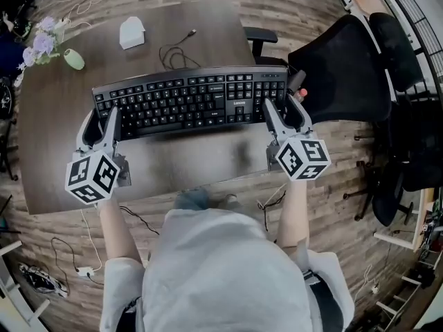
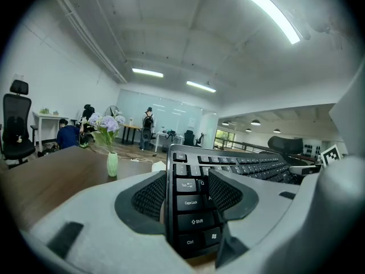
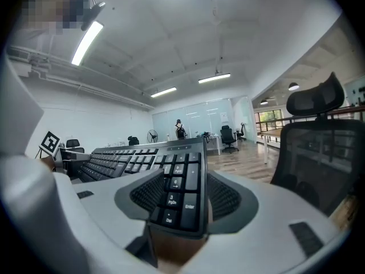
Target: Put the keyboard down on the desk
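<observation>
A black full-size keyboard [image 1: 190, 102] is held across the brown desk [image 1: 180, 161], its cable trailing toward the far side. My left gripper [image 1: 102, 122] is shut on the keyboard's left end [image 2: 191, 210], with the Ctrl and Shift keys between the jaws. Over at the number pad, my right gripper [image 1: 280, 115] is shut on the right end [image 3: 177, 196]. From the head view I cannot tell whether the keyboard touches the desk; a shadow lies under it.
A small vase of purple flowers [image 1: 52, 47] and a white box [image 1: 131, 32] stand at the desk's far side. A black office chair [image 1: 346, 64] sits to the right of the desk. Loose cables [image 1: 90, 254] lie on the wooden floor.
</observation>
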